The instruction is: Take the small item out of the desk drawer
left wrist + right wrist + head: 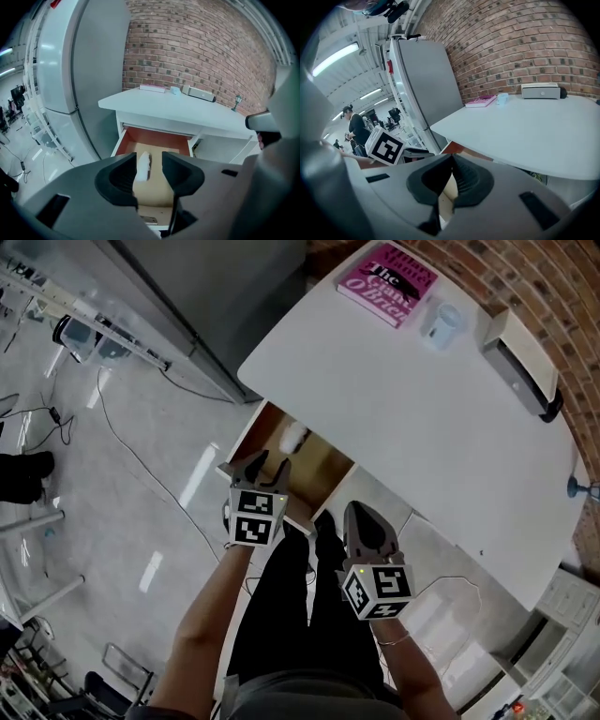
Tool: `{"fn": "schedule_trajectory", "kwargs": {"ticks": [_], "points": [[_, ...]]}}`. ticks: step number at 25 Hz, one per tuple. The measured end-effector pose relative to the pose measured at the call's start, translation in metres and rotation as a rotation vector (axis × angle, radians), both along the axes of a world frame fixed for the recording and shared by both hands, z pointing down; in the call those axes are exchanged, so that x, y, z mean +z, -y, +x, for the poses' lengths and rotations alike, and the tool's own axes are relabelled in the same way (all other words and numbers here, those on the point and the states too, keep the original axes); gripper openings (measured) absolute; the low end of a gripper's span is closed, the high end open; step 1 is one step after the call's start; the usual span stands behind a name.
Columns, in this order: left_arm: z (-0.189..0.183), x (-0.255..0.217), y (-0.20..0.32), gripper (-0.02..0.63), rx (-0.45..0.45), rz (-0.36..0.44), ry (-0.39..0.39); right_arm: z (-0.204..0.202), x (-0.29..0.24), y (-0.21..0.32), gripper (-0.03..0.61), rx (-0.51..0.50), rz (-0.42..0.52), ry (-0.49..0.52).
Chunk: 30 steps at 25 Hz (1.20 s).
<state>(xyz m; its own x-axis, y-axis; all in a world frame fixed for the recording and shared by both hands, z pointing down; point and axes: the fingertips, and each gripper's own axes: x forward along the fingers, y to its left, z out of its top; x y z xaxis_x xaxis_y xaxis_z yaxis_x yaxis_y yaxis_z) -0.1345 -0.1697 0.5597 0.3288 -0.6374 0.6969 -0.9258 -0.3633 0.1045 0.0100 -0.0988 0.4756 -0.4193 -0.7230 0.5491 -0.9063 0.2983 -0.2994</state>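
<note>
The desk drawer (246, 433) stands pulled out under the white desk (422, 427), its brown floor showing. A small white item (293, 437) lies inside near the back. My left gripper (265, 465) hovers over the drawer's front edge, open. In the left gripper view the item (143, 165) shows through the gap between the open left gripper (149, 159), lying beyond it in the drawer (154, 138); nothing is held. My right gripper (361, 514) hangs to the right of the drawer, in front of the desk edge. In the right gripper view the right gripper (451, 159) is shut, tips together, empty.
On the desk top lie a pink book (388, 282), a pale cup (441, 322) and a white-grey box device (520, 362). A tall grey cabinet (216, 296) stands left of the desk. Cables run over the floor (141, 456). A person (356, 126) stands far off.
</note>
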Motion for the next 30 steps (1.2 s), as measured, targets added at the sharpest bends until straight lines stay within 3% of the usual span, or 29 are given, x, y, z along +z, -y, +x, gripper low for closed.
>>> {"fn": "schedule_trajectory", "kwargs": {"ticks": [17,30], "points": [[0.019,0.093,0.019,0.187,0.209,-0.139,0.143,-0.008,0.054,-0.021,0.008,0.093,-0.107,0.035],[0.027,0.143,0.047,0.206,0.285,-0.191,0.249,-0.004,0.081,-0.029,0.006,0.124,-0.146,0.046]]}}
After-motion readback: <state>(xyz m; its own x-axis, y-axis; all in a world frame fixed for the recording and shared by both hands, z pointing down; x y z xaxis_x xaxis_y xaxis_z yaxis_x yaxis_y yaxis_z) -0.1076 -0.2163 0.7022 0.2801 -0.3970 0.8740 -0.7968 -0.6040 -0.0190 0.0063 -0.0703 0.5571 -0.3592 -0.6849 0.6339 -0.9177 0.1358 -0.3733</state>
